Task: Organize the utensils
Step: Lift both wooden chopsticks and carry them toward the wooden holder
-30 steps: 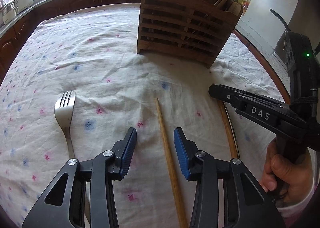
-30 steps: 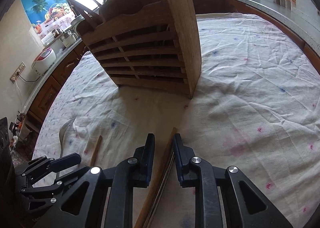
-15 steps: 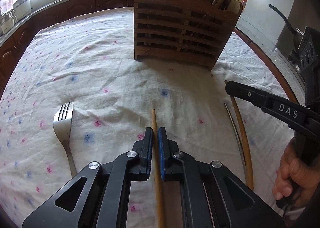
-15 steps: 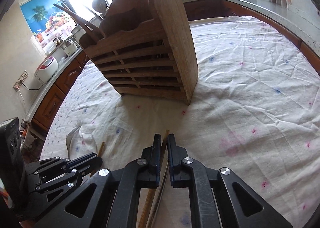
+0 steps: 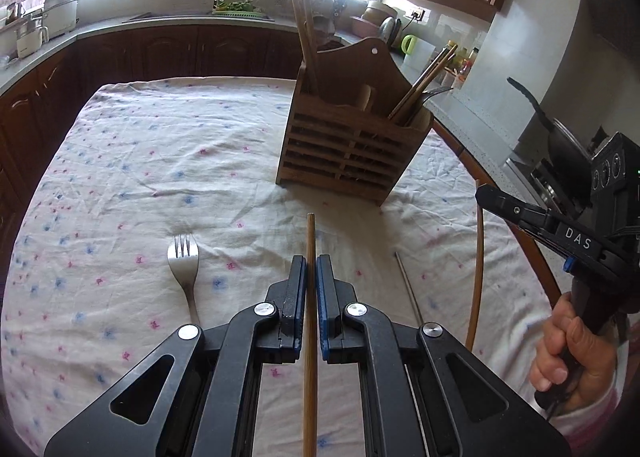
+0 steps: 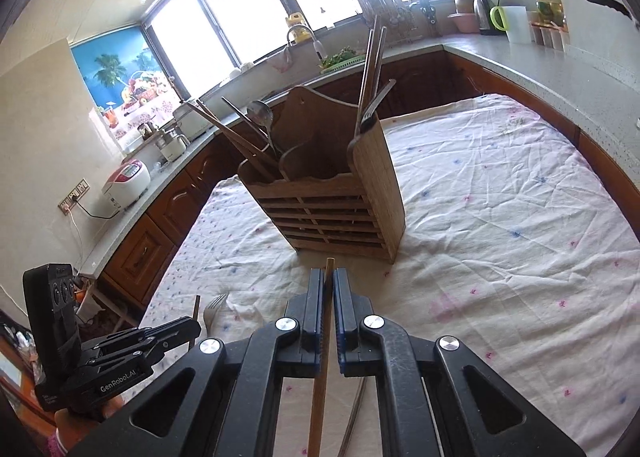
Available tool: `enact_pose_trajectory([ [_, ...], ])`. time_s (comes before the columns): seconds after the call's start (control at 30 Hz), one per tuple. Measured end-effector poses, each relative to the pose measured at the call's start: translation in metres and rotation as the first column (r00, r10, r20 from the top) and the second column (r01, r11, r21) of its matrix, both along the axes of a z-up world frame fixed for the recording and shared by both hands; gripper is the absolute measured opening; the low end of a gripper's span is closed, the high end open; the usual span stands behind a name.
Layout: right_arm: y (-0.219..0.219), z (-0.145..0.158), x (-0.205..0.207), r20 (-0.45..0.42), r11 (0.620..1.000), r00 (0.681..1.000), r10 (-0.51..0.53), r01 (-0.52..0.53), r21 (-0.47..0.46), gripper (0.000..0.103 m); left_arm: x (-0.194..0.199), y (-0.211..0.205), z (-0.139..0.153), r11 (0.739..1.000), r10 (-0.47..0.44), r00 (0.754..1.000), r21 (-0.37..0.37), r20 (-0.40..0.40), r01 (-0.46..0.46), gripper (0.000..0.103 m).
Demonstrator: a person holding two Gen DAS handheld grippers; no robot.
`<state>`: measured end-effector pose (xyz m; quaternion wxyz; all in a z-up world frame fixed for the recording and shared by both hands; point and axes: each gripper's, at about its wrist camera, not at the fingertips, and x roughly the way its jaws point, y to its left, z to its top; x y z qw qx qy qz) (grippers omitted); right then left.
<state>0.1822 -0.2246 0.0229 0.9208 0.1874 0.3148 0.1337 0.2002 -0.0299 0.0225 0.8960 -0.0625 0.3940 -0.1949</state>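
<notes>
Bamboo runs straight up the middle of my left wrist view: the left gripper (image 5: 311, 269) has its jaws clamped on a chopstick (image 5: 310, 241), whose tip pokes out ahead of the blue pads, clear of the cloth. To the left of it a steel fork (image 5: 184, 261) lies flat on the flowered tablecloth (image 5: 140, 161) covering the worktop. Just right of the gripper a thin metal chopstick (image 5: 406, 283) rests on the cloth. Further right, the right gripper (image 5: 486, 193) carries a second bamboo chopstick (image 5: 478, 257) hanging down from its tip, with the person's hand (image 5: 572, 341) wrapped round the handle. Ahead stands the slatted wooden utensil holder (image 5: 344, 153), already holding chopsticks and cutlery.

In the right wrist view, the right gripper's jaws are closed on that bamboo chopstick (image 6: 326, 297), its end showing just above the pads and its length running back under the camera. The holder (image 6: 332, 209) sits right in front, upright on the cloth, with a spoon and several chopsticks leaning out of it. Down at the lower left I see the left gripper (image 6: 188, 331), and the fork (image 6: 216, 307) lies beside it.
</notes>
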Motion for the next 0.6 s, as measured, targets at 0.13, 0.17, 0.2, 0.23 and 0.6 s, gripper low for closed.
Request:
enact_pose_trajectory([
  [0.13, 0.001, 0.017, -0.012, 0.045, 1.000, 0.999, 0.003, -0.003, 0.002, 0.005, -0.012, 0.011, 0.021, 1.000, 0.004, 0.999, -0.028, 0.046, -0.003, 0.005],
  [0.17, 0.001, 0.020, -0.015, 0.054, 1.000, 0.999, 0.001, -0.001, -0.001, 0.005, -0.015, 0.014, 0.026, 0.999, 0.004, 0.998, -0.033, 0.055, -0.002, 0.005],
  [0.2, 0.000, 0.024, -0.018, 0.062, 1.000, 0.998, 0.002, -0.003, 0.001, 0.005, -0.017, 0.015, 0.030, 0.999, 0.006, 0.998, -0.038, 0.064, -0.003, 0.005],
  [0.23, 0.001, 0.027, -0.020, 0.070, 1.000, 0.998, 0.003, -0.003, 0.002, 0.005, -0.019, 0.017, 0.033, 0.999, 0.007, 0.997, -0.042, 0.071, -0.004, 0.005],
  [0.6, 0.001, 0.055, -0.039, 0.146, 1.000, 0.989, -0.002, 0.003, -0.003, 0.005, -0.032, 0.027, 0.054, 0.997, 0.021, 0.992, -0.074, 0.126, -0.012, 0.005],
])
